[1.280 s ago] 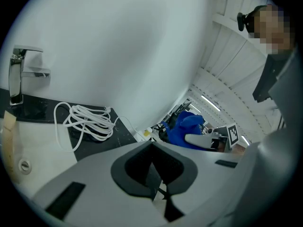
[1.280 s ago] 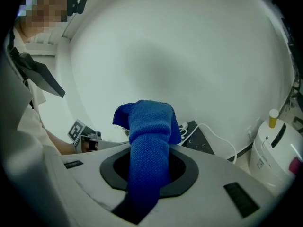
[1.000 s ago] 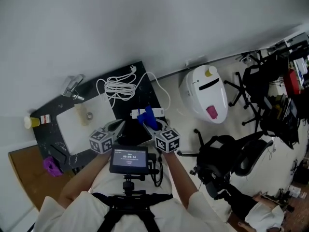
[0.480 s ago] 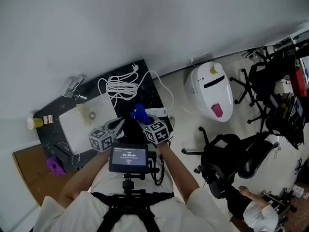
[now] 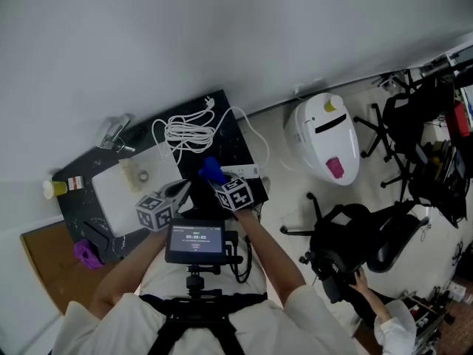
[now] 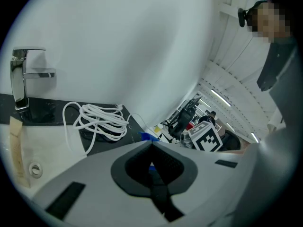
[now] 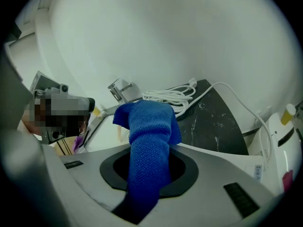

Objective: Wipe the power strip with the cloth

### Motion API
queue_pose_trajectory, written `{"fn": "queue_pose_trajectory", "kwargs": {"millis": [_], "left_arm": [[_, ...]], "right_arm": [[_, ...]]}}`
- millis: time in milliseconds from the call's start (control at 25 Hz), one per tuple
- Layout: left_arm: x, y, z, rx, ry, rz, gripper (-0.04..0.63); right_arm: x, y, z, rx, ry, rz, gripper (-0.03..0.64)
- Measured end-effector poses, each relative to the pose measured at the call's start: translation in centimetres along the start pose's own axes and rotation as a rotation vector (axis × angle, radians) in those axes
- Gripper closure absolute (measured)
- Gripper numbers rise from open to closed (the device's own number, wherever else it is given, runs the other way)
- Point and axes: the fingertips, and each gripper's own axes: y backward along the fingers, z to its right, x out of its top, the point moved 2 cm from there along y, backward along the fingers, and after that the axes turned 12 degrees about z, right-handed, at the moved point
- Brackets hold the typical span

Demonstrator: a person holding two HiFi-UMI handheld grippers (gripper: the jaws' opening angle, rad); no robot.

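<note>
Your left gripper (image 5: 182,191) has its jaws pressed together on nothing over the black marbled countertop (image 5: 222,143), and just beside it your right gripper (image 5: 219,183) is clamped on the blue knitted cloth (image 7: 147,126), right by the left end of the long white plastic power strip (image 5: 242,171)

On the counter (image 5: 77,211), the sink (image 5: 112,194) lies left, with the faucet (image 5: 112,132) at its far side. The cord (image 5: 185,133) lies coiled far right. The power strip (image 5: 242,171) lies nearer, with the cloth (image 5: 210,170) just left of it.
</note>
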Motion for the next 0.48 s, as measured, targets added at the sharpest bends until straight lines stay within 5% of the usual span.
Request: {"fn": "queue_pose_trajectory", "kwargs": {"millis": [480], "left_arm": [[-0.2,-0.8,-0.1,0.000,0.006,-0.002,0.589]], "right_arm": [[-2.0,-1.0,1.0,0.011,-0.055,-0.032,0.525]]}}
